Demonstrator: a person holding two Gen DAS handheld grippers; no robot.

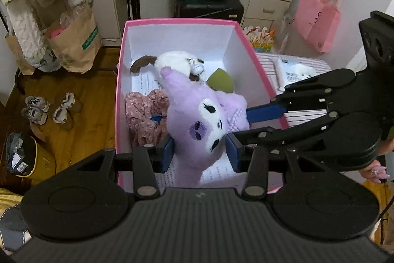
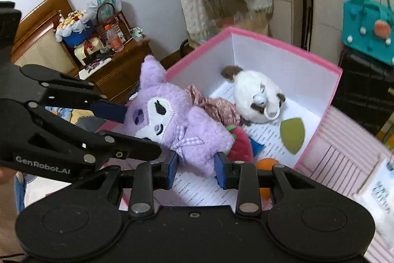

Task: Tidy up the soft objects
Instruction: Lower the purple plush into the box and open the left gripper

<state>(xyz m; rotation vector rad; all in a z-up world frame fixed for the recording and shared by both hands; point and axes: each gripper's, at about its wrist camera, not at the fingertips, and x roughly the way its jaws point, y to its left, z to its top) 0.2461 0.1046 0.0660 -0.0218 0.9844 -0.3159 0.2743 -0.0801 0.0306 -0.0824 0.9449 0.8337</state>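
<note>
Purple plush (image 1: 197, 120) is pinched by both tools, left (image 1: 200, 152) and right (image 2: 195, 165), over the box (image 1: 118, 80); uneven release could drop it outside.

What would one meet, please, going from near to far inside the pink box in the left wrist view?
Purple plush held by both grippers → olive green leaf-shaped piece → white and brown plush → the pink box's far wall.

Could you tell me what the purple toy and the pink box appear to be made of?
The purple toy looks like fuzzy plush fabric: shaggy pile, stitched eyes, a checked cloth bow. The pink box appears to be stiff cardboard, probably paper-covered: thin straight walls, matte white inside, pink outside.
</note>
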